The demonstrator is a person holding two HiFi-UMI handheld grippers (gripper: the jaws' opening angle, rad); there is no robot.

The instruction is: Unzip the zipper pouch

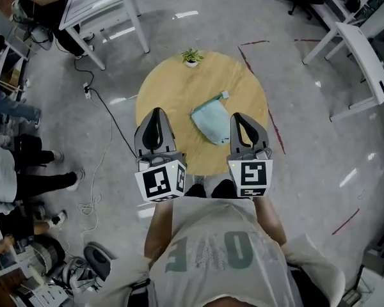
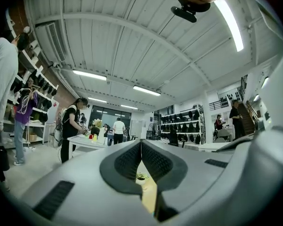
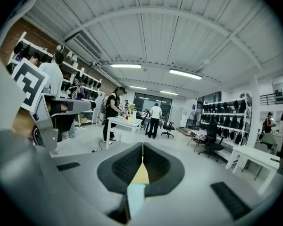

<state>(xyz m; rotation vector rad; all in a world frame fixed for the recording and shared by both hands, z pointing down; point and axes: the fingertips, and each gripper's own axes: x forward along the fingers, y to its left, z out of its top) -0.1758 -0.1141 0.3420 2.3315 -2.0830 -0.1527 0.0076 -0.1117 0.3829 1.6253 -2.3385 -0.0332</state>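
Note:
A light blue zipper pouch (image 1: pixel 212 123) lies slanted on the round wooden table (image 1: pixel 173 88), a small tab at its upper right corner. My left gripper (image 1: pixel 156 115) hovers over the table's near left part, to the left of the pouch, jaws shut and empty. My right gripper (image 1: pixel 242 119) hangs at the pouch's right side, also shut with nothing held. In the left gripper view only a sliver of table and the small plant (image 2: pixel 140 176) show past the shut jaws. A strip of pale blue pouch (image 3: pixel 136 192) shows low between the jaws in the right gripper view.
A small potted plant (image 1: pixel 191 57) stands at the table's far edge. A white desk (image 1: pixel 102 8) with a seated person is at the far left, more white desks (image 1: pixel 365 50) at the right. A cable (image 1: pixel 105 117) runs across the floor on the left, where people stand.

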